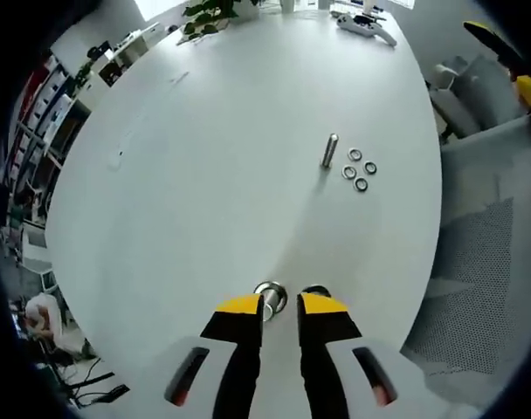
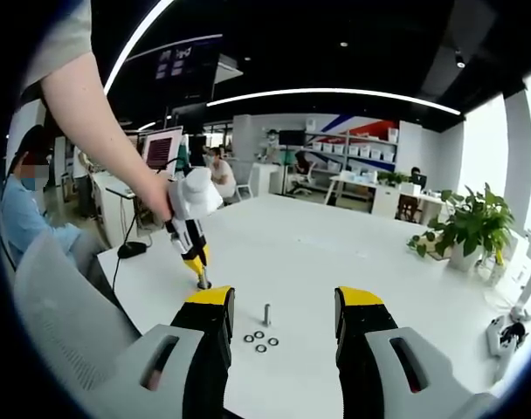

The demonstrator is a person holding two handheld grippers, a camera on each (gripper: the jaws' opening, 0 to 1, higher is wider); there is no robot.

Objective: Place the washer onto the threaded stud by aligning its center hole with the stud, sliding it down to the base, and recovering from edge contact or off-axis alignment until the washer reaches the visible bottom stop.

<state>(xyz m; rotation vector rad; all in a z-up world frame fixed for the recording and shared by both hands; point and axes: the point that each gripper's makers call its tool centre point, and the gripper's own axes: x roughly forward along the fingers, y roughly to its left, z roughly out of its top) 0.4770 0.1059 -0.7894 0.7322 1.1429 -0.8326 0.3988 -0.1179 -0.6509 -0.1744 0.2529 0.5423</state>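
Observation:
A short threaded stud [image 1: 329, 150] [image 2: 267, 314] stands upright on the white table [image 1: 204, 175]. Several loose washers [image 1: 359, 169] [image 2: 260, 340] lie flat just beside it. My left gripper [image 1: 280, 301] is well short of the stud, its jaws nearly together on a small round metal piece that looks like a washer [image 1: 270, 297], held against the left finger. From the right gripper view, a hand holds that left gripper [image 2: 201, 275] tip-down at the table, left of the stud. My right gripper [image 2: 285, 305] hangs open above the table with nothing between its jaws, framing the stud and washers.
A potted plant [image 1: 213, 13] [image 2: 471, 231] and a white device [image 1: 366, 26] sit at the table's far end. Grey chairs [image 1: 475, 96] stand along one side, and a chair back [image 2: 65, 305] is near the edge. A seated person [image 2: 21, 209] is at the left.

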